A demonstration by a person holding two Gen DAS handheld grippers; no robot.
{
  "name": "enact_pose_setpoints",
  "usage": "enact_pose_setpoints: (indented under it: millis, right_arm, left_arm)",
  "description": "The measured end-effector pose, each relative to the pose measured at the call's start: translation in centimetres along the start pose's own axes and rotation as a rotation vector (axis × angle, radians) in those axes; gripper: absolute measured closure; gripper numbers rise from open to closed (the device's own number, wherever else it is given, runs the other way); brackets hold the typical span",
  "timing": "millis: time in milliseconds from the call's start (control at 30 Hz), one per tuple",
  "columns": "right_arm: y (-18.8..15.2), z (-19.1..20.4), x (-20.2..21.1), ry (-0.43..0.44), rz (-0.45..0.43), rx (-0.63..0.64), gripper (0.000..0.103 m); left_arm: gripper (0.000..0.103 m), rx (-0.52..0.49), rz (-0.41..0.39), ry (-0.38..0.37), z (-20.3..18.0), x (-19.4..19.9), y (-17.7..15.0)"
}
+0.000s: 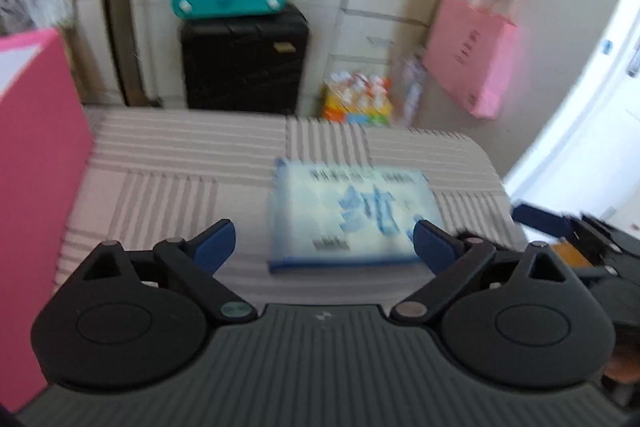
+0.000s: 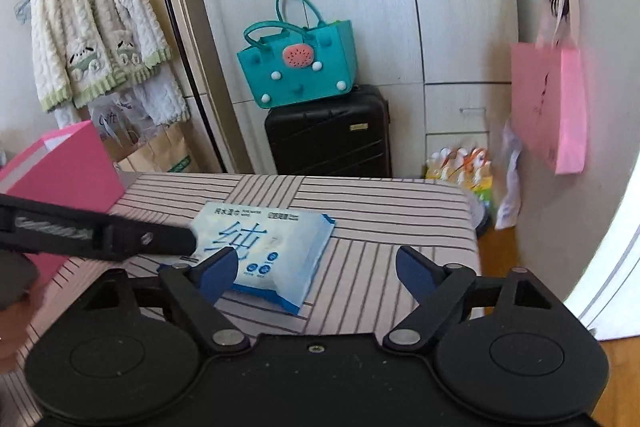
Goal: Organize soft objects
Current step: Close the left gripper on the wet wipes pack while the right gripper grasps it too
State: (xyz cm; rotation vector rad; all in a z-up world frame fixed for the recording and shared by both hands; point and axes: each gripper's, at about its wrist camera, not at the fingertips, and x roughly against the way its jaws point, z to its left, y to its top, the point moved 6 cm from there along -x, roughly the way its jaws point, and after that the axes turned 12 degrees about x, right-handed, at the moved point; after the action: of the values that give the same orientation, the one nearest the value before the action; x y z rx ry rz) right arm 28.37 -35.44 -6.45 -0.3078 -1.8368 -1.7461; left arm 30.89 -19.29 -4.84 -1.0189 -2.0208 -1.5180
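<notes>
With the jaws of my left gripper (image 1: pixel 324 239) and right gripper (image 2: pixel 316 267) apart and empty, I should close on the wet wipes pack (image 2: pixel 262 251) by its edges, softly.

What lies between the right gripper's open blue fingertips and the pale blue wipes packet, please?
Only bare striped bedcover: the right wrist view shows the right gripper open just short of the wipes packet.
</notes>
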Motion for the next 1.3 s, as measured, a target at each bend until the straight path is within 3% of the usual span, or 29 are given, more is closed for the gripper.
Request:
enact_pose_setpoints:
  millis: [200,267,333,433,500,600,867,1000,1067,1133,1167,1200,1233,1300]
  right_arm:
    - [-0.5,-0.1,-1.3,0.045,0.016,-0.115,0.016]
    - [-0.5,-0.2,-1.8,0.063,0.019,-0.130,0.016]
    - [-0.5,-0.1,-2.4,0.086,0.024,-0.142,0.018]
    - [-0.7,0.3,-3.0,0.132,0.023,-0.156,0.031]
    - [-0.8,0.1,-3.3,0.096,0.005,-0.181,0.044]
    - [-1.2,-0.2,-3.6,0.074,0.004,-0.200,0.046]
    - [-1.1,1.1,-3.5,0.126,0.059,-0.111,0.046]
    - [-0.8,0.0,-3.6,0.170,0.076,-0.191,0.046]
    - [-0.8,-0.1,-3.8,0.171,0.086,-0.201,0.047]
    - [-0.8,0.7,-3.8,0.142,0.100,-0.144,0.058]
    - [-0.8,0.9,-3.8,0.150,0.108,-0.127,0.068]
    - [-0.9,1.0,-3.9,0.199,0.118,-0.163,0.077]
    - [-1.1,0.8,-4.1,0.269,0.135,-0.241,0.078]
    - [-1.2,0.6,-4.3,0.292,0.141,-0.280,0.081]
  left_arm:
    - [0.007,0.111,0.000,0.005,1.3,-2.3,1.1]
    - [0.009,0.124,0.005,-0.005,1.6,-2.7,1.1]
    - [0.019,0.128,0.025,-0.018,1.7,-3.1,0.9]
    - [0.026,0.116,0.048,-0.021,1.6,-3.6,0.7]
    - [0.026,0.073,0.036,0.000,1.3,-3.8,0.6]
    - [0.026,0.011,0.015,0.032,1.0,-4.0,0.3]
    - [0.029,0.025,-0.036,0.030,1.2,-3.7,0.1]
    - [0.029,0.032,-0.022,0.032,1.1,-3.8,0.3]
    - [0.033,0.047,-0.017,0.030,1.3,-3.8,0.4]
    - [0.054,0.070,-0.024,0.048,1.6,-3.5,0.5]
    - [0.058,0.083,-0.022,0.038,1.8,-3.4,0.5]
    - [0.061,0.088,-0.015,0.015,1.8,-3.4,0.6]
    - [0.063,0.091,-0.015,0.006,1.9,-3.4,0.6]
    - [0.067,0.092,-0.023,-0.001,2.1,-3.3,0.4]
